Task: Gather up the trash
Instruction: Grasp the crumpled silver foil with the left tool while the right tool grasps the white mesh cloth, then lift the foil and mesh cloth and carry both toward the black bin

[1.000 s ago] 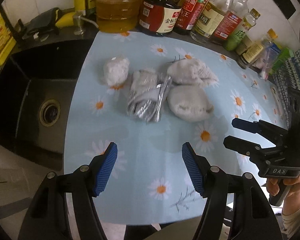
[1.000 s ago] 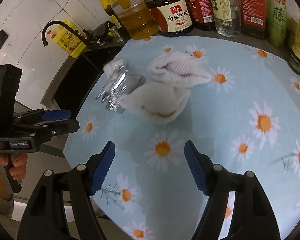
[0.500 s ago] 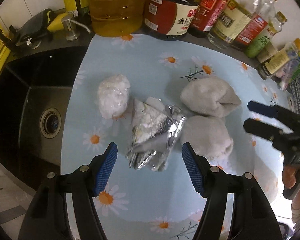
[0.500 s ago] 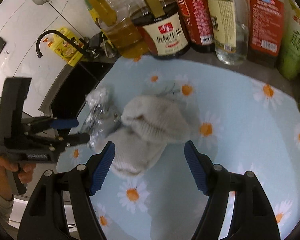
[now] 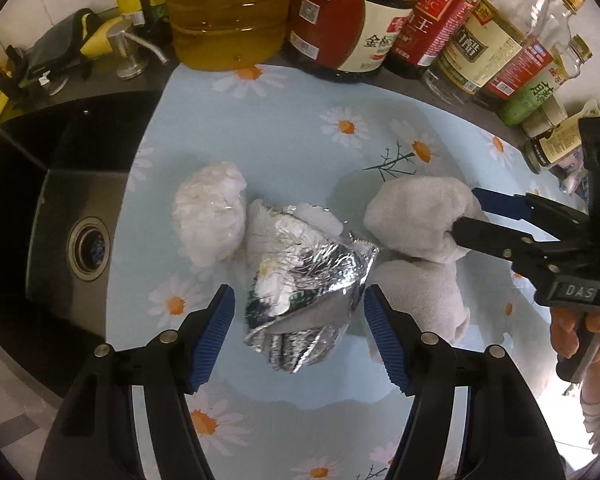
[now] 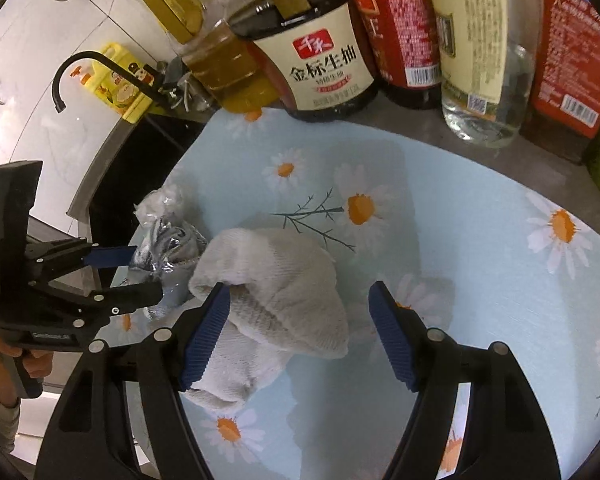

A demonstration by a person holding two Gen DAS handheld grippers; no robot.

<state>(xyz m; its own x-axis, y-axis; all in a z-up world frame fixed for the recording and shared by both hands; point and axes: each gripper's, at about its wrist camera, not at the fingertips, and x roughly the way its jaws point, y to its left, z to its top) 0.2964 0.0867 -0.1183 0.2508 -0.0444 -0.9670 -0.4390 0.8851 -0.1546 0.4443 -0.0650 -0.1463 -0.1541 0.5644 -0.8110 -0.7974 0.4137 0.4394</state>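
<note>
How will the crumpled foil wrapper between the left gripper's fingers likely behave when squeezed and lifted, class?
The foil wrapper is creased and thin, so it will probably crush inward rather than resist the left gripper. It looks light for its size. Its shiny surface may slip on the pads, and white scraps tucked inside could drop out when it is lifted.

My right tool (image 6: 298, 334) stands wide open around the upper grey rag (image 6: 276, 276), its left pad touching the cloth. Left of that rag lies the crumpled foil wrapper (image 6: 168, 248), flanked by my left tool (image 6: 124, 274), also open.
</note>
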